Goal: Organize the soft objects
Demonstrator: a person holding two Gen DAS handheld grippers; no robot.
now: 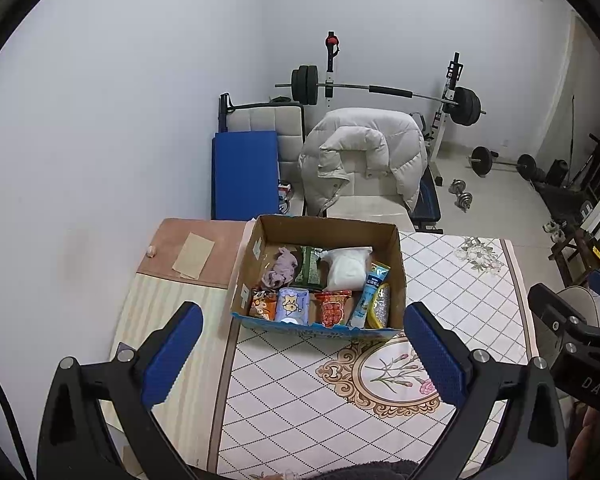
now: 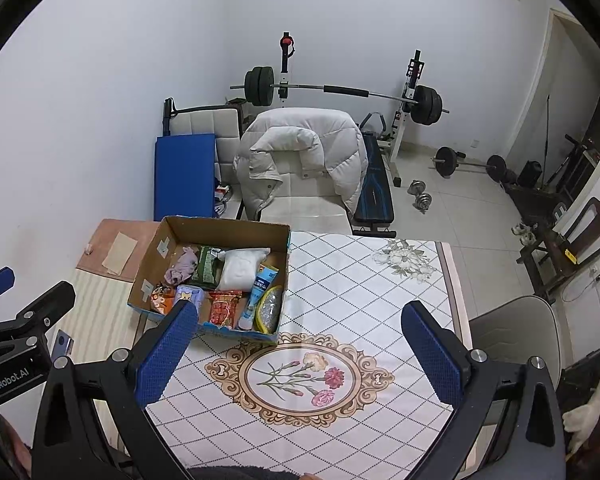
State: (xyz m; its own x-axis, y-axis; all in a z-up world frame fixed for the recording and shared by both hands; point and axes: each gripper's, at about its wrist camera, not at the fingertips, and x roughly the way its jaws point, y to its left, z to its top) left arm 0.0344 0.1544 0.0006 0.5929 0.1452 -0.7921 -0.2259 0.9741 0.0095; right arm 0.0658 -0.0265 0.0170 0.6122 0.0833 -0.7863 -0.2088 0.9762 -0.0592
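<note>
An open cardboard box point(image 1: 394, 264) point(image 2: 148, 268) stands on the patterned tablecloth. Inside lie a crumpled purple cloth point(image 1: 281, 268) point(image 2: 182, 266), a white soft bag point(image 1: 346, 266) point(image 2: 240, 266), a green packet point(image 1: 309, 268), a blue tissue pack point(image 1: 292, 305), red and orange snack packs point(image 1: 333, 309) and a blue tube point(image 1: 370, 294) point(image 2: 260, 288). My left gripper point(image 1: 302, 348) is open and empty, above the table just in front of the box. My right gripper point(image 2: 300, 350) is open and empty, above the table to the right of the box.
The table point(image 2: 360, 280) has a floral medallion point(image 2: 300, 376) near me and a bare wooden strip with paper point(image 1: 194, 254) at far left. Beyond stand a chair with a white down jacket point(image 1: 364, 152), a blue mat point(image 1: 246, 172), barbells and a weight bench.
</note>
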